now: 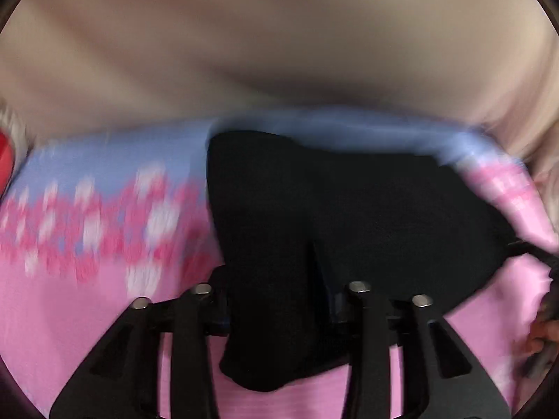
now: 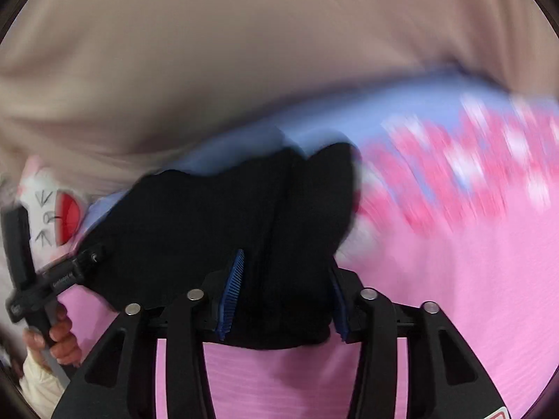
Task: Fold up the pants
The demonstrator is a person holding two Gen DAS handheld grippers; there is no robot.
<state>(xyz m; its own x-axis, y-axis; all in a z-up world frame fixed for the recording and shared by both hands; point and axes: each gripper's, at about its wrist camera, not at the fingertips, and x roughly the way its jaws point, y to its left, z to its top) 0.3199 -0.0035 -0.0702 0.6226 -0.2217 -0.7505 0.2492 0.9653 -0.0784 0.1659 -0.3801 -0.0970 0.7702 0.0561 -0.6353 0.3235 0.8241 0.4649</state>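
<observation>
Both jaws are clamped on the black pants (image 1: 349,209), left gripper (image 1: 279,300) and right gripper (image 2: 283,293) alike; cloth spans sideways between them above the pink blanket (image 2: 454,296).

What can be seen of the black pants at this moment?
The black pants are dark, soft-looking fabric, bunched rather than flat, above a pink, blue and floral cover. The left gripper and the right gripper each pinch a gathered part between their fingers, with cloth spilling below the jaws. In the right wrist view a vertical crease runs up from the grip. Motion blur hides seams, waistband and legs.
</observation>
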